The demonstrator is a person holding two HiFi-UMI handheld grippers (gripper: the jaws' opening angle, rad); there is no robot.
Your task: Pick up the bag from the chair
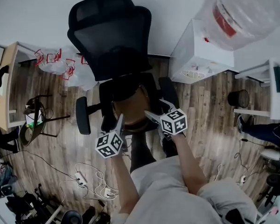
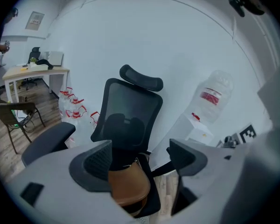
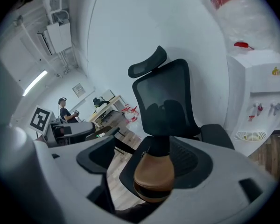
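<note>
On the seat of the black office chair [image 1: 111, 36] sits the brown bag [image 1: 129, 110], with the left claw [image 2: 139, 161] and right claw [image 3: 144, 158] both spread wide just short of it, pinching nothing. A shove instead of a clean pinch could swivel or roll the chair away. The smooth, rounded bag might also slip free, or the two claws knock together.

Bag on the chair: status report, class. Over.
Both open, empty: left gripper, right gripper. Brown bag on chair seat, not yet gripped. Nothing between jaws and bag; armrests flank the seat.
</note>
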